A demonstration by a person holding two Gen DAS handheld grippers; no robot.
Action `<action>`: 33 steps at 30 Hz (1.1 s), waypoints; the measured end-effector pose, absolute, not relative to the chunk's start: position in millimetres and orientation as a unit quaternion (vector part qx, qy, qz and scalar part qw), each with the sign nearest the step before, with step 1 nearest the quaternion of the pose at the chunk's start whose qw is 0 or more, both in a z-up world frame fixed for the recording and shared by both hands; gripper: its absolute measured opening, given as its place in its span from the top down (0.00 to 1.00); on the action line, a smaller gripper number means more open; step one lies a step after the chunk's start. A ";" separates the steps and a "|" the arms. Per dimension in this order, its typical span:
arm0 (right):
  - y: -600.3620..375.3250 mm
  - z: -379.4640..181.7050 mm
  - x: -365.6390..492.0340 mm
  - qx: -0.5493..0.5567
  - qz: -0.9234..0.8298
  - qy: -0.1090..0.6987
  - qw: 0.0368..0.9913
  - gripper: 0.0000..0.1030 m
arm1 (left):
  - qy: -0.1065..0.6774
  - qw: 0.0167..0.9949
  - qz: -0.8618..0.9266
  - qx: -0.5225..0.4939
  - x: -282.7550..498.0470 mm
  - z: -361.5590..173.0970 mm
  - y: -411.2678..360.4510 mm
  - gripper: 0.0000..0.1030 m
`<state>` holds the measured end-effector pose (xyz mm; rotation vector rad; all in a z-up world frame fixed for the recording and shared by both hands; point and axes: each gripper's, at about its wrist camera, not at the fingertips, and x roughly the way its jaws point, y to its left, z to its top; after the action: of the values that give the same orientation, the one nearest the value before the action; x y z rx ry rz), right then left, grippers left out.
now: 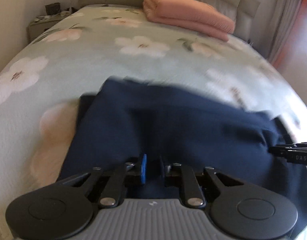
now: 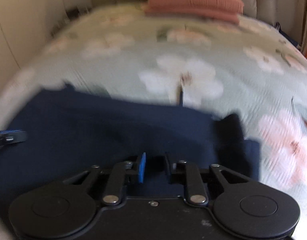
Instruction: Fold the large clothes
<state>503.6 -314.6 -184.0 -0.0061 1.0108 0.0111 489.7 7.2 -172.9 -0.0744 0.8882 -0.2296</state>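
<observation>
A navy blue garment (image 1: 173, 132) lies folded over on the flowered bed, also in the right wrist view (image 2: 113, 132). My left gripper (image 1: 152, 168) sits low over its near edge, jaws a little apart with dark cloth between them. My right gripper (image 2: 155, 166) stands the same way over the garment's right part. The right gripper's fingertips (image 1: 289, 152) show at the right edge of the left wrist view; the left gripper's fingertips (image 2: 11, 137) show at the left edge of the right wrist view. Both views are motion-blurred.
The bed sheet (image 1: 93, 66) is pale green with white and pink flowers. A folded pink blanket (image 1: 185, 16) lies by the headboard. A bedside table (image 1: 43, 22) with small items stands at the far left. Curtains (image 1: 289, 20) hang at right.
</observation>
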 end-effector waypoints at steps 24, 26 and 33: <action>-341.2 -184.7 340.6 -0.014 -0.114 0.566 0.816 0.85 | 0.504 0.856 -0.083 -0.079 392.7 -157.5 114.9 0.93; -343.5 -179.5 337.9 0.015 -0.117 0.568 0.814 0.82 | 0.490 0.865 -0.078 -0.078 394.1 -142.2 122.4 0.64; -313.7 -169.8 339.7 0.061 -0.105 0.556 0.822 0.68 | 0.529 0.825 -0.120 -0.162 445.3 -162.3 151.0 0.31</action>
<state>339.7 -313.7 -169.8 0.1300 1.1824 -0.2227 445.3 151.0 -162.3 -0.3444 1.1241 -0.2541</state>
